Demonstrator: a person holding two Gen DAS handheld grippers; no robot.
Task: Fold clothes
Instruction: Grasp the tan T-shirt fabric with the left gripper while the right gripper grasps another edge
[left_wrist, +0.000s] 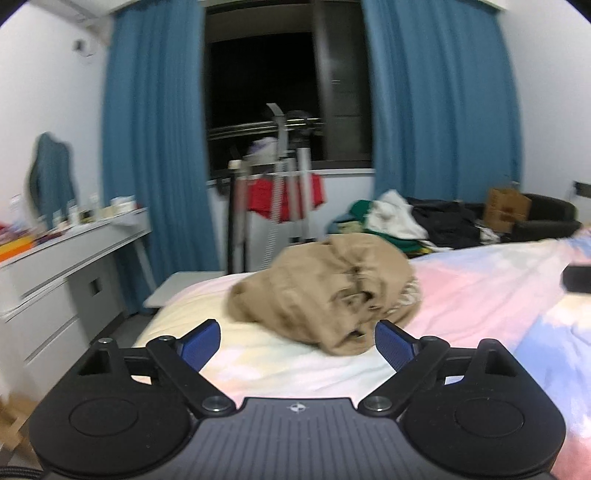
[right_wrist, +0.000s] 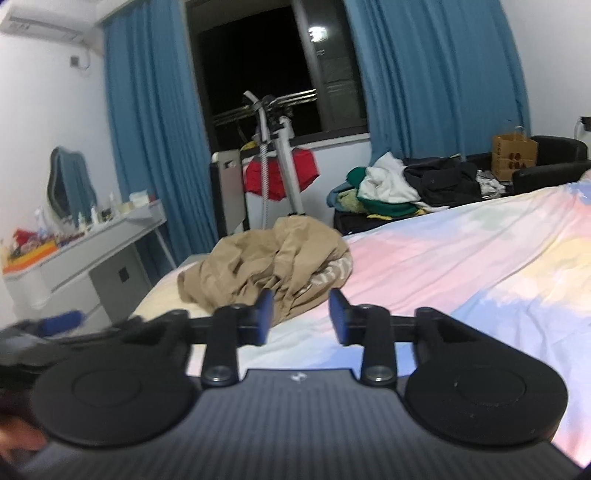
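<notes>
Left wrist view: left gripper (left_wrist: 297, 341) held above the near end of the bed (left_wrist: 480, 295), jaws spread wide, nothing between the blue pads (left_wrist: 201, 345). Crumpled tan garment (left_wrist: 325, 291) lies in a heap on the pastel tie-dye bedsheet (left_wrist: 277, 365), just ahead of the fingertips and slightly toward the right pad; whether that pad touches the cloth cannot be told, as the frame is motion-blurred. A pale patterned fabric shows at the heap's right edge. At the right border of this view a dark blurred shape sits over the bed, too blurred to identify. Right wrist view: right gripper (right_wrist: 301, 315) also over the bed (right_wrist: 461, 258), jaws parted to a moderate gap, empty. The tan garment (right_wrist: 266, 258) sits ahead and to the left of the gap, its near edge behind the left pad (right_wrist: 266, 314); contact not resolvable. The left gripper (right_wrist: 62, 321) appears as a blurred dark and blue shape at the left edge. Background, both views: blue curtains (left_wrist: 155, 147) framing a dark window (left_wrist: 258, 74), a garment steamer stand (right_wrist: 284, 162) with a red item (right_wrist: 280, 177) hanging on it, a white dresser (left_wrist: 55, 266) with small bottles, a pile of mixed clothes (right_wrist: 399, 184) beyond the bed, and a brown paper bag (right_wrist: 513, 157) on a black armchair (right_wrist: 554, 162).
</notes>
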